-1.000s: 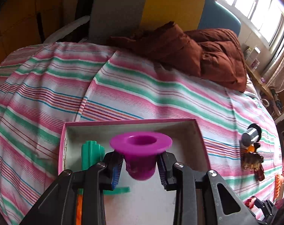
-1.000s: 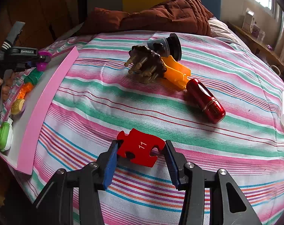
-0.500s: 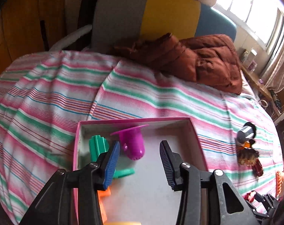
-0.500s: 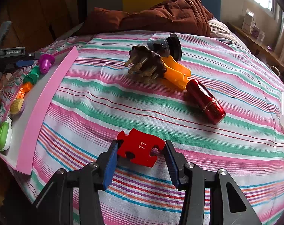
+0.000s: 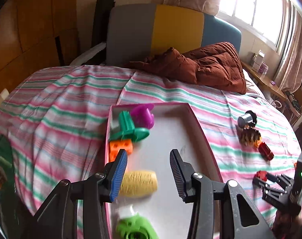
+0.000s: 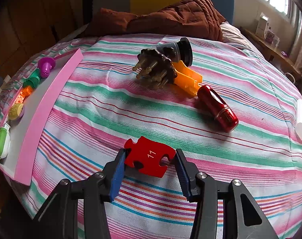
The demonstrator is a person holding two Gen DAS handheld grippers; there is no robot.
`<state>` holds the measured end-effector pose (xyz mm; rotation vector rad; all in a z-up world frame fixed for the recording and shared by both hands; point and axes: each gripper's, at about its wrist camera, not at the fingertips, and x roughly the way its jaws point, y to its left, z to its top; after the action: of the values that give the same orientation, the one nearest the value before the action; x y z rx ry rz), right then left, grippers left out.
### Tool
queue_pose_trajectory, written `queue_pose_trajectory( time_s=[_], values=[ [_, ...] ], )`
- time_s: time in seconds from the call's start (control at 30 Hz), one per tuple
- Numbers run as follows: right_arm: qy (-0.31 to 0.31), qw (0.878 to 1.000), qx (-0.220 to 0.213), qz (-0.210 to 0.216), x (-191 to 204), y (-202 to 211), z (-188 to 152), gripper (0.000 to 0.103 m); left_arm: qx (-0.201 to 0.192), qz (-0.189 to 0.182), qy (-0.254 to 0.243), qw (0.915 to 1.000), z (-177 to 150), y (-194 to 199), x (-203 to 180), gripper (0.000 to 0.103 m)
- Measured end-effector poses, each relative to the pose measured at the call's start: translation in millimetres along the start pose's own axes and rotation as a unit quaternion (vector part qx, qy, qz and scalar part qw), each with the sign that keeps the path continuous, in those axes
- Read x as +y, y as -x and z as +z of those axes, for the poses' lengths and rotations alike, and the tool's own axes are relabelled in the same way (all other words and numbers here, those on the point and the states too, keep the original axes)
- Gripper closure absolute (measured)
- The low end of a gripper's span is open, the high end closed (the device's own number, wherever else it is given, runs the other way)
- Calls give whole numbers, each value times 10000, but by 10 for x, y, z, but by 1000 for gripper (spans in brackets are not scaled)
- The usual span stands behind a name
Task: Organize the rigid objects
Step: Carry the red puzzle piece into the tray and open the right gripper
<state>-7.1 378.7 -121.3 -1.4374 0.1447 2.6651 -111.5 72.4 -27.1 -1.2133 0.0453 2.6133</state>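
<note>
Step in hand, as I read it: get the red puzzle piece into the pink box. To do it well, lift straight off the striped bedsheet first so the thin piece didn't drag or twist between the pads, carry it flat over the box's near wall, and set it on the bare white floor of the box clear of the toys already lined up there.

Right hand-held gripper: jaws partly closed, pads on either edge of the puzzle piece, which sat low on the bedsheet, well apart from the box. Whether it was lifted off the cloth, couldn't tell.

Left hand-held gripper: jaws partly apart, nothing between them, above the box. The purple cup lay on its side in the far corner of the box, touching the green piece. The red cylinder and dark brush-like item were out on the bed.
</note>
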Motion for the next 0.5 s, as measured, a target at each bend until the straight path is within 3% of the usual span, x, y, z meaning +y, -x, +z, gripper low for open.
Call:
queue_pose_trajectory(
  time_s=[0.5],
  values=[
    [-90,9999,24,-126,171,48,104,55,-137,17,75,9999,-352,372,208,58]
  ],
)
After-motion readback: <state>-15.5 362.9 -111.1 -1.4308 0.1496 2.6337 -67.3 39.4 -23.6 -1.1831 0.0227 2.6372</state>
